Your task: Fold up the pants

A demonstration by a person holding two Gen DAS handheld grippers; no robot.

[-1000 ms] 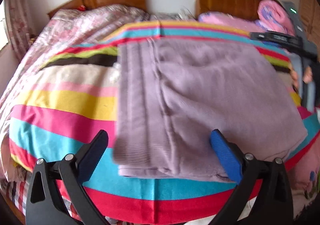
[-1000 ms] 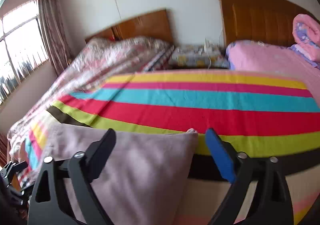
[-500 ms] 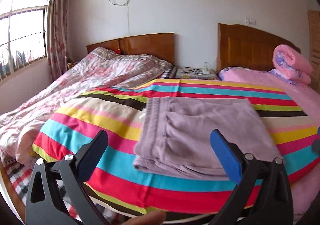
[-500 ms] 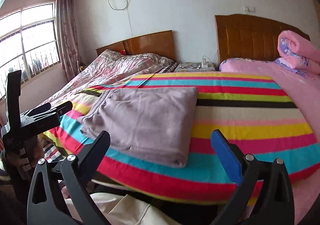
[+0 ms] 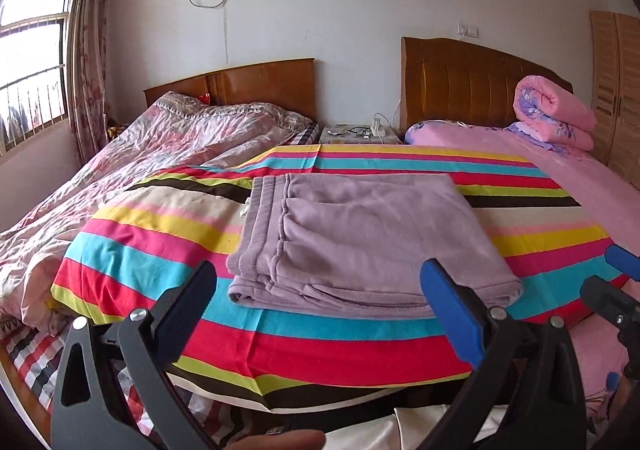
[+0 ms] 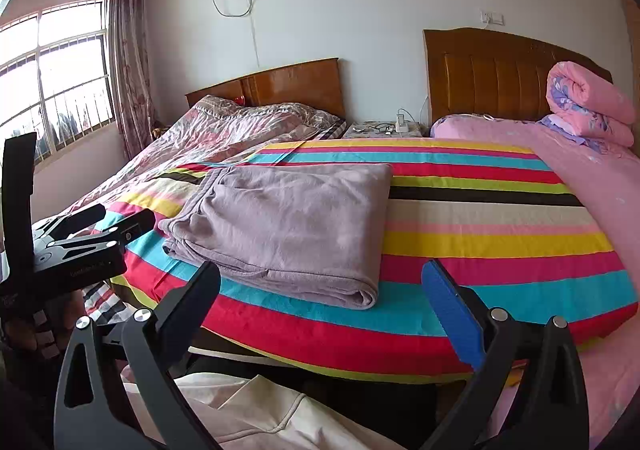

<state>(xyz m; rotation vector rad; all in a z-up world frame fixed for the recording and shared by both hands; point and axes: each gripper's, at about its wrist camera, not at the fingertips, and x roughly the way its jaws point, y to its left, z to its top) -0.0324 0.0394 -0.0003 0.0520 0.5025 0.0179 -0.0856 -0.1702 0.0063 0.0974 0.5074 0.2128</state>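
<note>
The mauve pants (image 5: 360, 238) lie folded into a flat rectangle on the striped bedcover (image 5: 152, 250), waistband to the left. In the right wrist view the same pants (image 6: 288, 222) sit left of centre. My left gripper (image 5: 316, 302) is open and empty, held back off the bed's near edge, short of the pants. Also open and empty, my right gripper (image 6: 320, 306) is drawn back from the bed, with the pants ahead and to its left. The left gripper's body (image 6: 80, 246) shows at the left edge of the right wrist view, and the right gripper's blue tip (image 5: 620, 262) at the right edge of the left wrist view.
A floral quilt (image 5: 132, 170) covers the left bed. A pink sheet (image 5: 592, 186) and a rolled pink duvet (image 5: 552, 114) lie on the right. A nightstand (image 5: 360, 134) with cables stands between two wooden headboards. A person's light clothing (image 6: 260, 410) is at the bottom.
Both grippers have pulled back and up from the bed. A second ago they were close over the pants; now the whole folded garment and the room are in view.
</note>
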